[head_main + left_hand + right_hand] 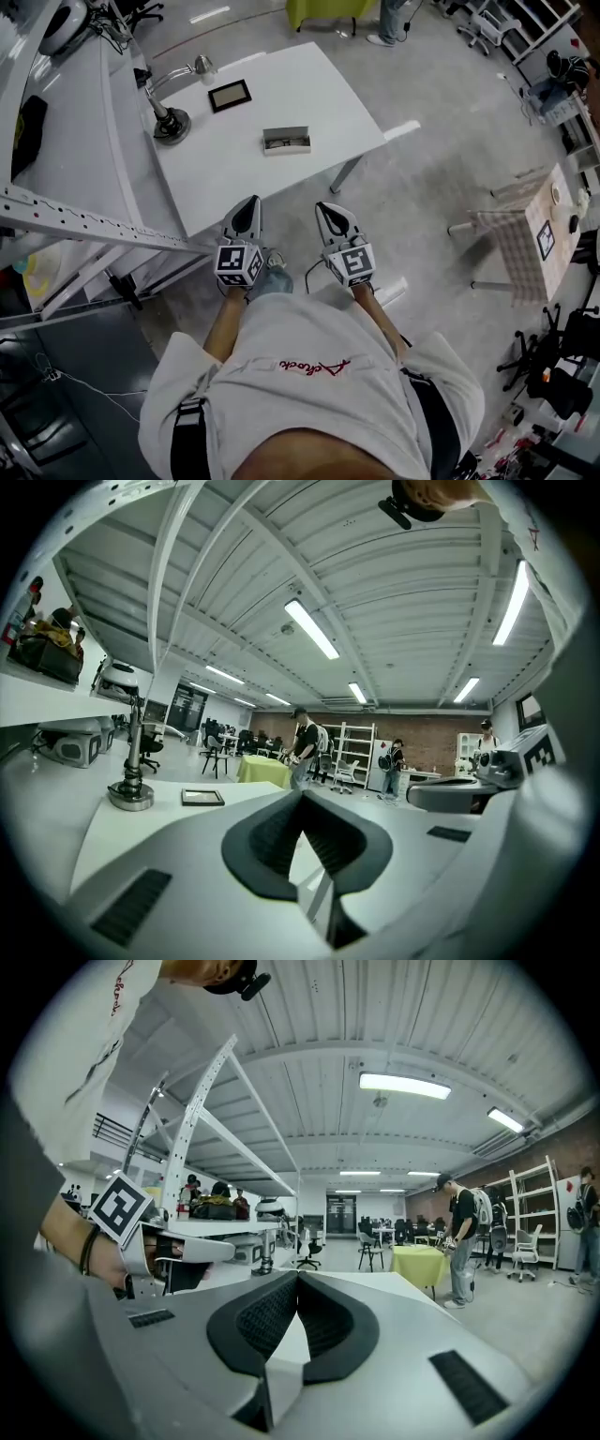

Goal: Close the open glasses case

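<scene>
The open glasses case (286,141), grey with a dark inside, lies near the middle of the white table (309,84). Both grippers are held side by side in front of the person's body, short of the table's near edge and well away from the case. My left gripper (248,210) has its jaws together with nothing between them, and so does my right gripper (330,212). In the left gripper view the dark pads (272,841) meet at their tips, and in the right gripper view the pads (258,1321) do too. The case is hidden in both gripper views.
A desk lamp with a round base (172,123) and a dark flat frame (230,95) stand on the table's far left part. A white shelving rack (75,225) runs along the left. A small table with a checked cloth (525,234) stands at the right. People stand by a yellow-green table (419,1262) far off.
</scene>
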`<action>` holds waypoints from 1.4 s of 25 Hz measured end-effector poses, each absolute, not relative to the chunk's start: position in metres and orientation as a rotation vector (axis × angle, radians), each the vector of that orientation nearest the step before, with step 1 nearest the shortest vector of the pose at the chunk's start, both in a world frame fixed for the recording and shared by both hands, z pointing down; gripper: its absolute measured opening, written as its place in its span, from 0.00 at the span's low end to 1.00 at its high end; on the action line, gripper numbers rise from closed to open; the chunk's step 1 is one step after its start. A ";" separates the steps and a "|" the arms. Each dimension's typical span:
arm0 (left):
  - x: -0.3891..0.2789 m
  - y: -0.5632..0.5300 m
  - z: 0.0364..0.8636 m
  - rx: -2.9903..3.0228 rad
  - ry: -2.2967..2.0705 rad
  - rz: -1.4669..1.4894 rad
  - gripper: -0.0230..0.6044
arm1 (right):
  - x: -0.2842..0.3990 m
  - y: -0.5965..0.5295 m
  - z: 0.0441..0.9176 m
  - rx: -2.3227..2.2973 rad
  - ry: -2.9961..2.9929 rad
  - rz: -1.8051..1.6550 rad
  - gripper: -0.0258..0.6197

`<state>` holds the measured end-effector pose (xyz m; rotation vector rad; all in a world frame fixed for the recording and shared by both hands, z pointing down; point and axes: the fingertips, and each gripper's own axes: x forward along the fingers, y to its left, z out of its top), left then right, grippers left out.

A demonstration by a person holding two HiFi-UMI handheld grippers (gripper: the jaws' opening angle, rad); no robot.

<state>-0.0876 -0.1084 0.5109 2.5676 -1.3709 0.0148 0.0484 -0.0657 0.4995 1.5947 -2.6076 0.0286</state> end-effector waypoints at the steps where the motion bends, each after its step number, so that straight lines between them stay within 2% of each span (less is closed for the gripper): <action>1: -0.088 -0.118 0.511 2.567 -1.368 0.014 0.09 | 0.046 -0.076 0.499 1.591 -2.608 0.029 0.08; 18: -0.096 -0.259 0.519 2.579 -1.294 0.030 0.09 | 0.030 -0.222 0.498 1.604 -2.573 0.010 0.08; 35: -0.078 -0.277 0.547 2.536 -1.242 0.105 0.09 | 0.049 -0.235 0.530 1.598 -2.569 0.142 0.08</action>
